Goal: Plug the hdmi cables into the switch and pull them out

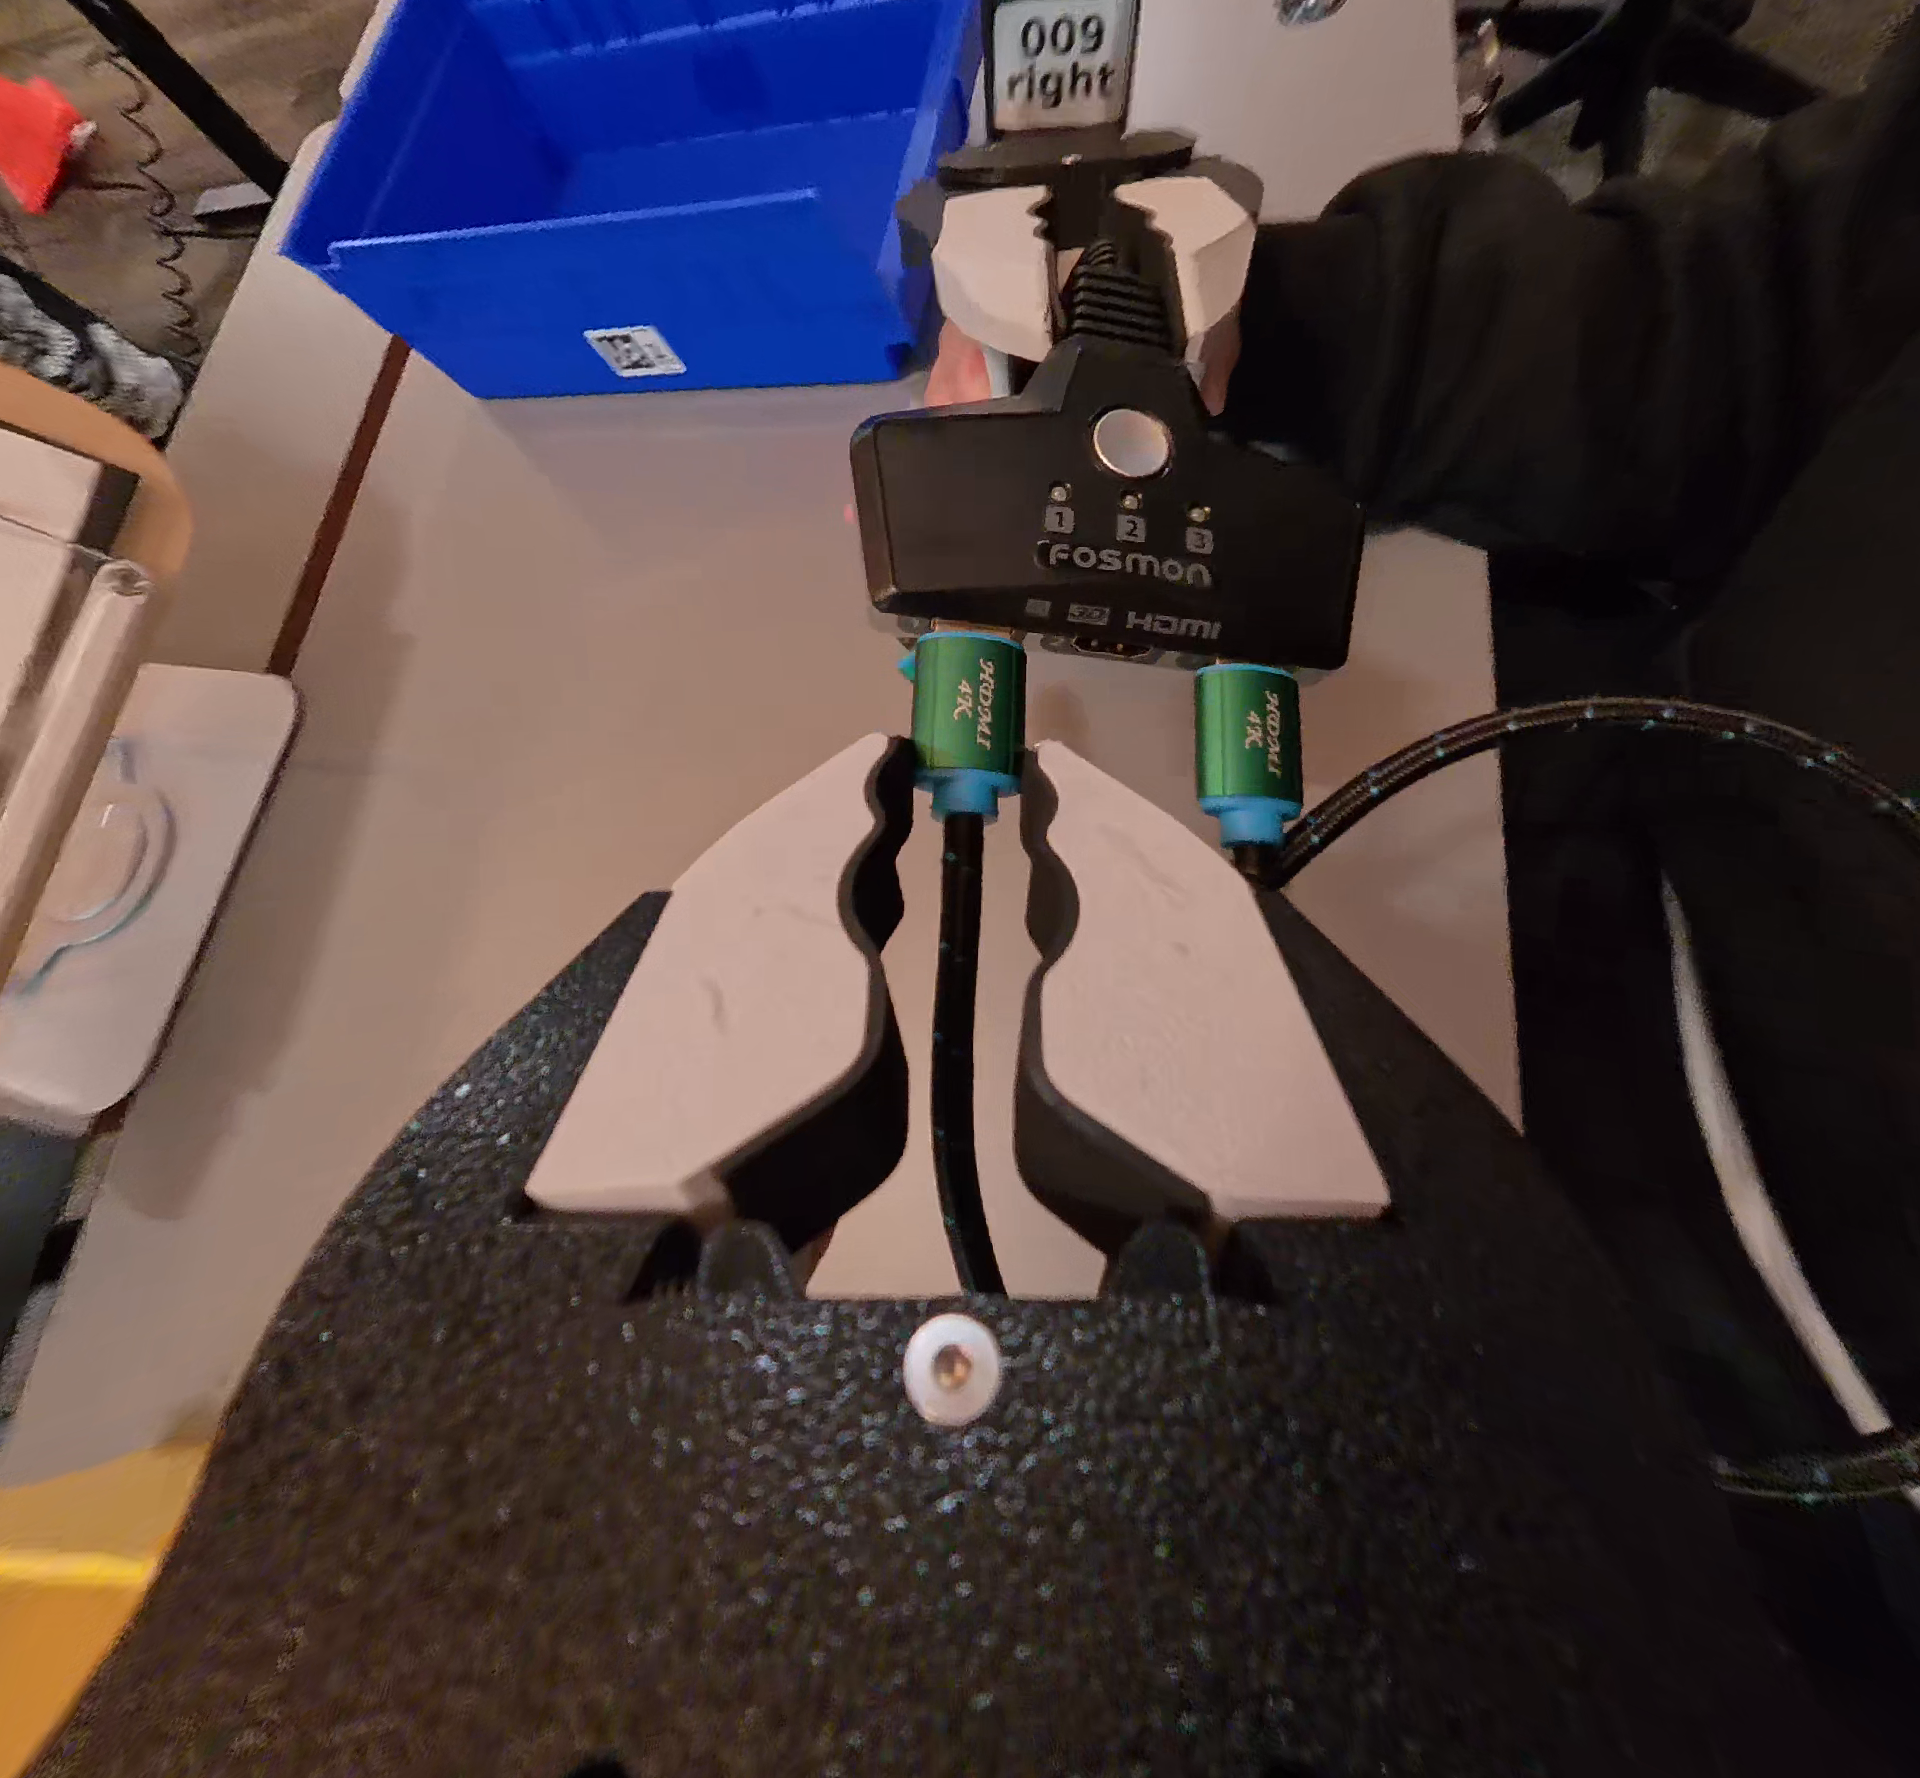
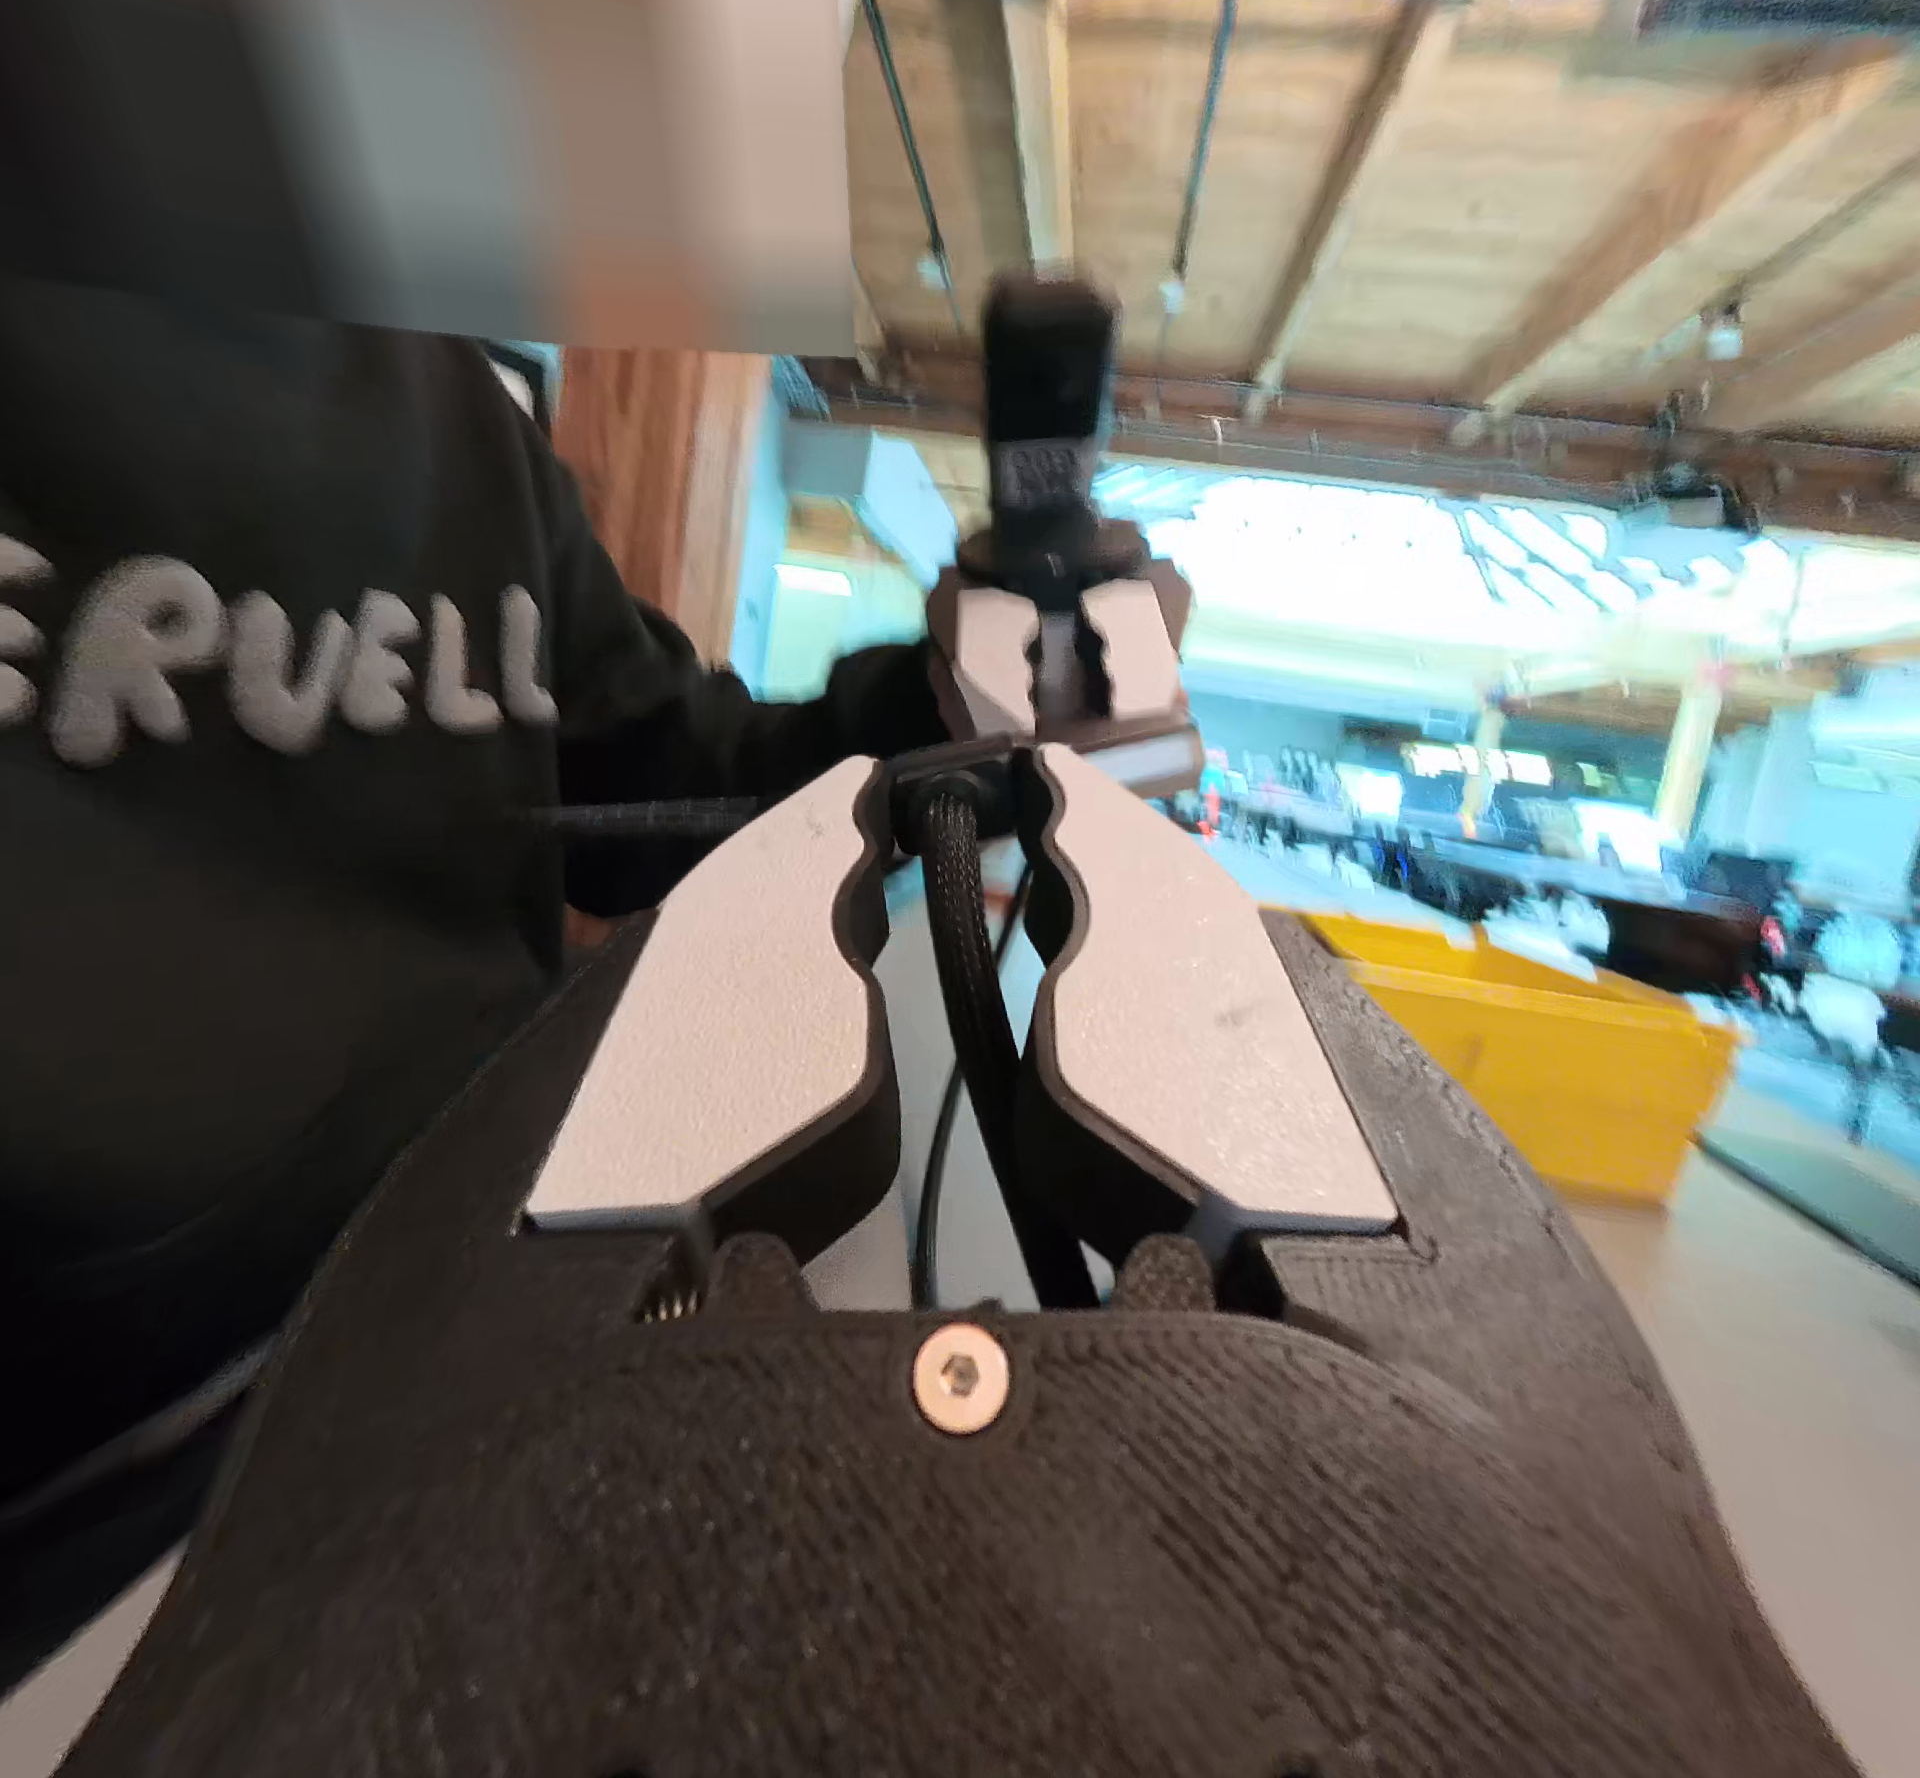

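A black HDMI switch (image 1: 1107, 533) hangs above the beige table (image 1: 582, 689). My right gripper (image 1: 1101, 274) is shut on the ribbed cable neck at the switch's back; the right wrist view shows this grip (image 2: 951, 783) on the braided cable (image 2: 961, 897). Two green HDMI plugs sit in the outer ports. The left plug (image 1: 968, 720) shows a little gold metal at the port. The right plug (image 1: 1247, 752) is fully in. The middle port (image 1: 1107, 650) is empty. My left gripper (image 1: 966, 772) is closed around the rear of the left plug, and its cable runs back between the fingers.
A blue bin (image 1: 665, 170) stands behind and left of the switch. A clear container (image 1: 83, 793) sits at the left table edge. A person's black sleeve (image 1: 1507, 357) fills the right side. A yellow bin (image 2: 1507, 1032) shows in the right wrist view.
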`<control>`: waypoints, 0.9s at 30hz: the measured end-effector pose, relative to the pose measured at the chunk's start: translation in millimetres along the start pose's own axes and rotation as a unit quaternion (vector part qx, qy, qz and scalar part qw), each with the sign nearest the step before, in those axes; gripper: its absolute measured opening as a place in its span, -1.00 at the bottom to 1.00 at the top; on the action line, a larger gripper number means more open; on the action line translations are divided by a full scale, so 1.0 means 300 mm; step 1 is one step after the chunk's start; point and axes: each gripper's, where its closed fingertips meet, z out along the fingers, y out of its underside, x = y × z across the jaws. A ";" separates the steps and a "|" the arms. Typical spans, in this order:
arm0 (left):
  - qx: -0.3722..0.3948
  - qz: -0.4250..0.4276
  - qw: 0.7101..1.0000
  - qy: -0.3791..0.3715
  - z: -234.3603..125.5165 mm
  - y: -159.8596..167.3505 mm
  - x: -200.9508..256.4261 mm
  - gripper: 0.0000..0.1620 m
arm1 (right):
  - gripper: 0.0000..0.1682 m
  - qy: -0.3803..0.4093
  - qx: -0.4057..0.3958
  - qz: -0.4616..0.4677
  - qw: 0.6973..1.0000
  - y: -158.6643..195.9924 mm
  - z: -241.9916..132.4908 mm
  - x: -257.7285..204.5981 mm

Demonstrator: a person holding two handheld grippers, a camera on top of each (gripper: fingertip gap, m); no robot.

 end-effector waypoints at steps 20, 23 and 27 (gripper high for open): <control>0.332 -0.107 0.912 -0.217 -0.354 -0.002 -0.195 -0.57 | -0.73 0.119 -0.051 -0.141 0.982 -0.115 0.000 0.078; 0.336 -0.193 0.879 -0.278 -0.367 0.204 -0.270 -0.60 | -0.73 0.195 -0.075 -0.182 0.961 -0.191 0.032 0.120; 0.335 -0.254 0.872 -0.249 -0.288 0.332 -0.276 -0.64 | -0.73 0.296 -0.127 -0.259 0.911 -0.368 0.028 0.143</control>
